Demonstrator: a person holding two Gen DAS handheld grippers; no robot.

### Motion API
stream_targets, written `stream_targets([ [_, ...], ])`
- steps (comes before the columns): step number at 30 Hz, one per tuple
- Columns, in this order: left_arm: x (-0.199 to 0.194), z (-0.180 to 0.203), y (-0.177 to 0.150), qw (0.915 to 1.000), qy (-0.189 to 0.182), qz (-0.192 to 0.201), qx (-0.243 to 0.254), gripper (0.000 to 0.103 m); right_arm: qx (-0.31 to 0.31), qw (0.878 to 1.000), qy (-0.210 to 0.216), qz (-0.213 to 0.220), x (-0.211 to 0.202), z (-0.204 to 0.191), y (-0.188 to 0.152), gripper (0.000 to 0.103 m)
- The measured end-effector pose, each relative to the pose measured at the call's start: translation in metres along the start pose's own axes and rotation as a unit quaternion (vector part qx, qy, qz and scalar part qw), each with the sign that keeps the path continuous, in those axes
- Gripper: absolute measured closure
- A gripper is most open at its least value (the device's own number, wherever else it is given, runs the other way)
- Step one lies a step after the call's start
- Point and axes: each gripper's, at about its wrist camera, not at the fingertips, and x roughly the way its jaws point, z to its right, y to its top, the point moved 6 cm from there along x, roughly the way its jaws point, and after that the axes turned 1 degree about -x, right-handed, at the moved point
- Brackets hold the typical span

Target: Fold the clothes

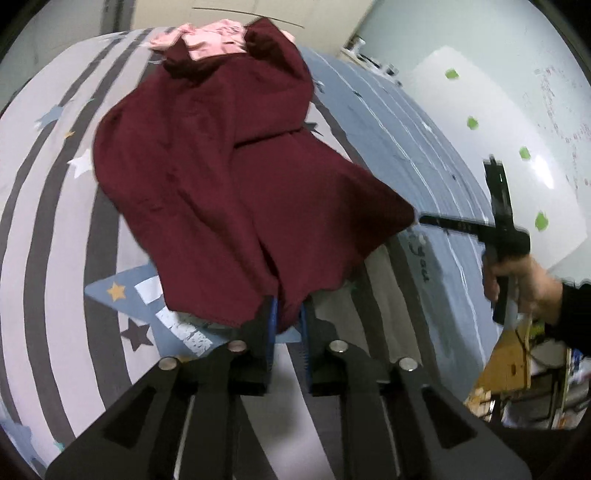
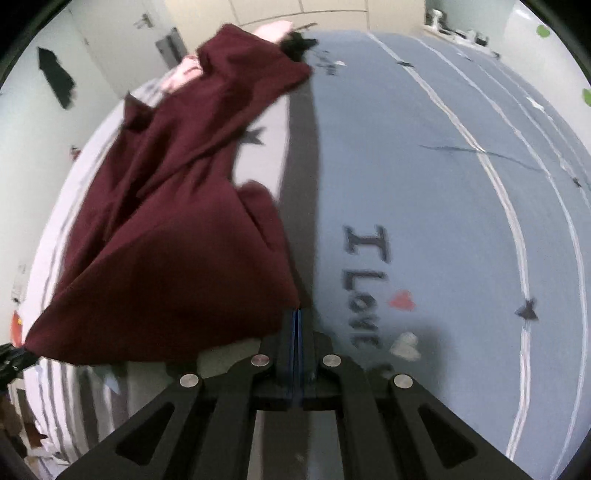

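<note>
**Maroon garment stretched over a striped bed, held at two corners**

The maroon garment (image 1: 207,177) lies spread along the bed, its far end bunched against a pink garment (image 1: 210,40) near the bed's far edge. Its near hem is lifted. In the left wrist view a fold of that hem hangs between the blue-lined fingers of the left gripper (image 1: 286,314); the jaws stand a little apart, and whether the pads still press the cloth cannot be told. The right gripper (image 2: 297,321) has its jaws closed tight, pad to pad, on the other near corner of the cloth, which fans out from the fingertips to the left in that view. From the left wrist camera the same tool shows at the right, a person's hand (image 1: 517,280) around its handle and a dark sleeve (image 1: 572,306) behind.

The bedsheet (image 1: 55,229) under the cloth is pale with broad grey stripes and scattered stars on one side; the other side is blue-grey (image 2: 424,192) with thin white lines, small dark stars, hearts and the printed words "I Love".

Around the bed: a pale wall with a large white sheet (image 1: 491,147) bearing green squares, cream cupboard panels (image 2: 332,9) beyond the far end, and cluttered shelving (image 1: 535,380) at the lower right of the left view.
</note>
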Motion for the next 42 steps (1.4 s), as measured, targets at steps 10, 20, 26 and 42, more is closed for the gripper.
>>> stream_targets([
  [10, 0.011, -0.162, 0.108, 0.9849, 0.111, 0.11, -0.074, 0.029, 0.14, 0.99, 0.024, -0.013, 0.007, 0.014, -0.027, 0.06],
  [20, 0.116, -0.268, 0.225, 0.9873, 0.131, 0.066, -0.06, 0.029, 0.171, 0.984, 0.039, -0.028, 0.037, -0.027, -0.048, 0.058],
  [26, 0.155, -0.262, 0.234, 0.9901, 0.134, 0.042, -0.004, 0.029, 0.21, 0.977, 0.023, -0.005, 0.051, -0.037, -0.039, 0.047],
  [42, 0.038, -0.257, 0.224, 0.9891, 0.063, 0.119, -0.059, 0.098, 0.206, 0.977, 0.012, 0.055, 0.021, -0.02, 0.017, 0.101],
])
